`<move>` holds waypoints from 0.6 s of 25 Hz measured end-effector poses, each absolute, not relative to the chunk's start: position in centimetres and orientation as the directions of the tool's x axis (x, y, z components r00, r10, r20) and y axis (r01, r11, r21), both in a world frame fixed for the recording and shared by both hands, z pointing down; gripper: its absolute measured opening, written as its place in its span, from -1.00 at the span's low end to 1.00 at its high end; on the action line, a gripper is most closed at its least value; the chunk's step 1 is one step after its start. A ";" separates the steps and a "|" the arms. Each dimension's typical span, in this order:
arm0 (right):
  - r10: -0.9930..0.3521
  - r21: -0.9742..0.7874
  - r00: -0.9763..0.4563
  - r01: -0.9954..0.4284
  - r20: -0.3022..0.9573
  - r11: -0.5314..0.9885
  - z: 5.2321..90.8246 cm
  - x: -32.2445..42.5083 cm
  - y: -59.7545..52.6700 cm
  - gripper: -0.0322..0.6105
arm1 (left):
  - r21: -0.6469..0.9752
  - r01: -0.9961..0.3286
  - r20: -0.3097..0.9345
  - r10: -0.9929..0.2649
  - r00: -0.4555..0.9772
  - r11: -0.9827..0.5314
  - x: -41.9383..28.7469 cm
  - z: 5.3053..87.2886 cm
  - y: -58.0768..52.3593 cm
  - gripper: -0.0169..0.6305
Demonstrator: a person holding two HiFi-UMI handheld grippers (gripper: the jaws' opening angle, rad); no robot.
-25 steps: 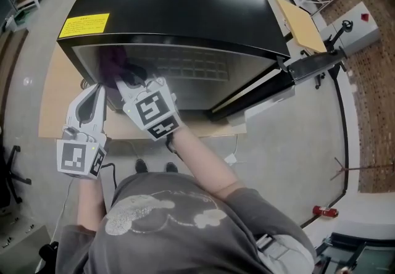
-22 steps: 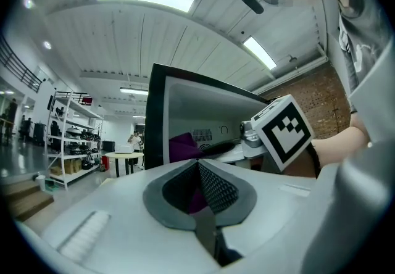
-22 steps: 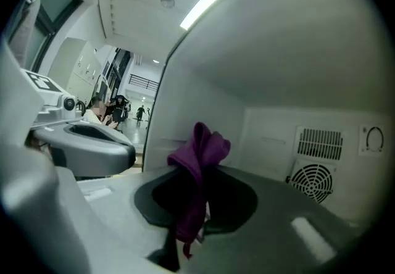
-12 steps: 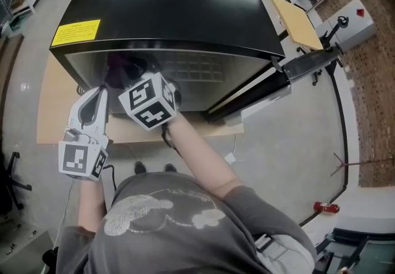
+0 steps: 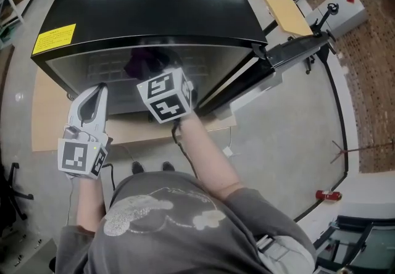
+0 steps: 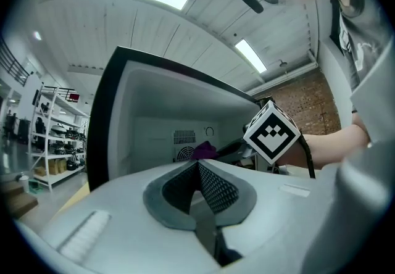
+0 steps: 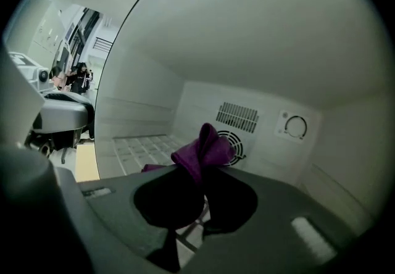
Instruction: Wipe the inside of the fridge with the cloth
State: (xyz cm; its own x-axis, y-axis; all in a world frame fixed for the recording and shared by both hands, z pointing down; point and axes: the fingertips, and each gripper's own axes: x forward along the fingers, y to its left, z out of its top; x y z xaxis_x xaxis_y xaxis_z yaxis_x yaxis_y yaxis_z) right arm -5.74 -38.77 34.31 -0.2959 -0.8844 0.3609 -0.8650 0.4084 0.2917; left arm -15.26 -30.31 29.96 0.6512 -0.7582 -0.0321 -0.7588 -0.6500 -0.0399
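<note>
A black fridge (image 5: 148, 1) stands open towards me, its white interior (image 7: 259, 50) filling the right gripper view. My right gripper (image 7: 199, 171) reaches inside, shut on a bunched purple cloth (image 7: 203, 148) that sticks up between its jaws, in front of the back wall's fan vent (image 7: 233, 141). From above, the cloth (image 5: 139, 64) shows just under the fridge's top edge, ahead of the right gripper (image 5: 151, 75). My left gripper (image 5: 99, 89) hangs outside the fridge's front at the left, shut and empty; its closed tips (image 6: 199, 166) point into the opening.
The fridge door (image 5: 290, 53) is swung open to the right. Inside are a wire shelf (image 7: 139, 146) and a thermostat dial (image 7: 295, 126). The fridge sits on a wooden board (image 5: 40, 121). Cardboard (image 5: 282, 10) lies behind, and shelving racks (image 6: 55, 143) stand far left.
My right gripper has carried the cloth rightwards along the inside of the fridge and turned its marker cube upwards. The left gripper has stayed where it was.
</note>
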 end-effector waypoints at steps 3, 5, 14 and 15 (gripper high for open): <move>-0.901 0.300 -0.243 -0.884 0.359 0.358 34.4 -3.1 -38.3 -0.77 | -0.045 -0.742 -0.033 -0.742 0.670 -0.669 -14.1 29.9 -30.2 -0.90; -0.910 0.302 -0.209 -0.897 0.357 0.324 34.5 -1.5 -38.0 -0.77 | -0.046 -0.732 -0.031 -0.731 0.681 -0.680 -13.3 29.9 -30.1 -0.90; -0.926 0.294 -0.074 -0.936 0.370 0.192 34.9 3.6 -36.1 -0.77 | -0.042 -0.681 -0.024 -0.681 0.732 -0.731 -9.8 30.3 -29.5 -0.89; -0.928 0.296 -0.066 -0.937 0.366 0.183 34.8 3.7 -36.1 -0.77 | -0.040 -0.677 -0.024 -0.677 0.736 -0.735 -9.5 30.3 -29.5 -0.89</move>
